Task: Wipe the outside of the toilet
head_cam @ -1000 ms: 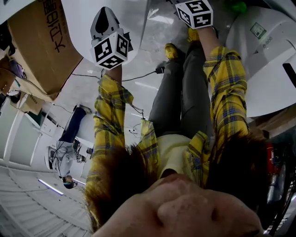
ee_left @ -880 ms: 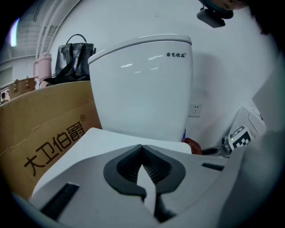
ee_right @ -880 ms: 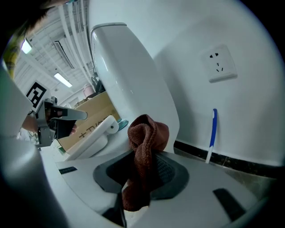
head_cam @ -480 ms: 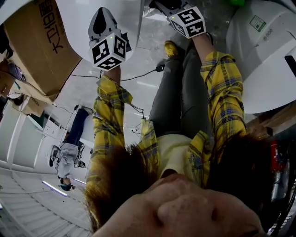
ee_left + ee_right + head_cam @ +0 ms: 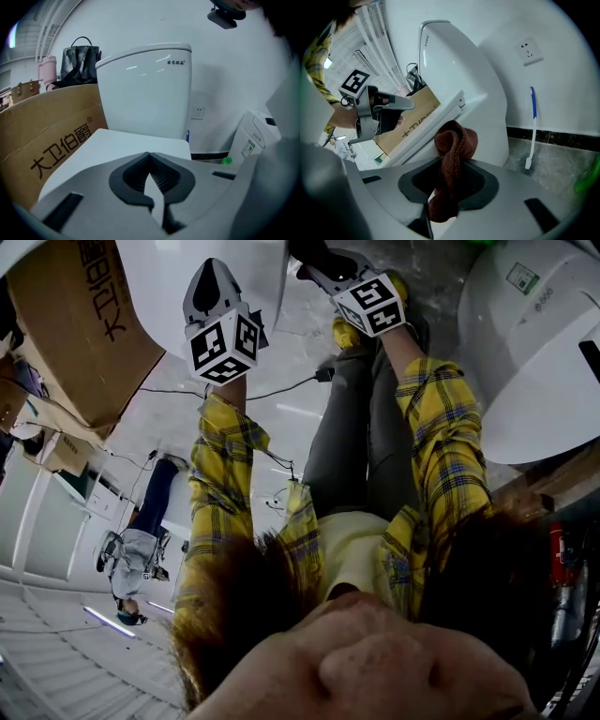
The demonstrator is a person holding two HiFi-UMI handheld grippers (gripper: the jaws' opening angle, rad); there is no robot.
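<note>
The white toilet [image 5: 145, 89] fills the left gripper view, its tank upright and its closed lid [image 5: 117, 150] just beyond my left gripper [image 5: 149, 157], which is shut with nothing in it. My right gripper [image 5: 450, 164] is shut on a brown cloth [image 5: 452, 154] that bunches up against the toilet's side [image 5: 454, 75] below the lid edge. The right gripper view also shows the left gripper [image 5: 377, 110] over the far side of the lid. In the head view both grippers reach toward the toilet [image 5: 178, 268]: left gripper [image 5: 212, 268], right gripper [image 5: 305, 257].
A cardboard box [image 5: 51, 136] stands against the toilet's left, with a black bag [image 5: 82, 58] and a pink bottle [image 5: 47, 70] behind it. A blue-handled brush [image 5: 532, 126] leans on the wall under a socket [image 5: 529, 51]. Another white fixture [image 5: 534, 343] is at the right. A person [image 5: 131, 549] stands farther off.
In the head view my right gripper has moved left and closer to the toilet with the cloth. The left gripper has hardly shifted.
</note>
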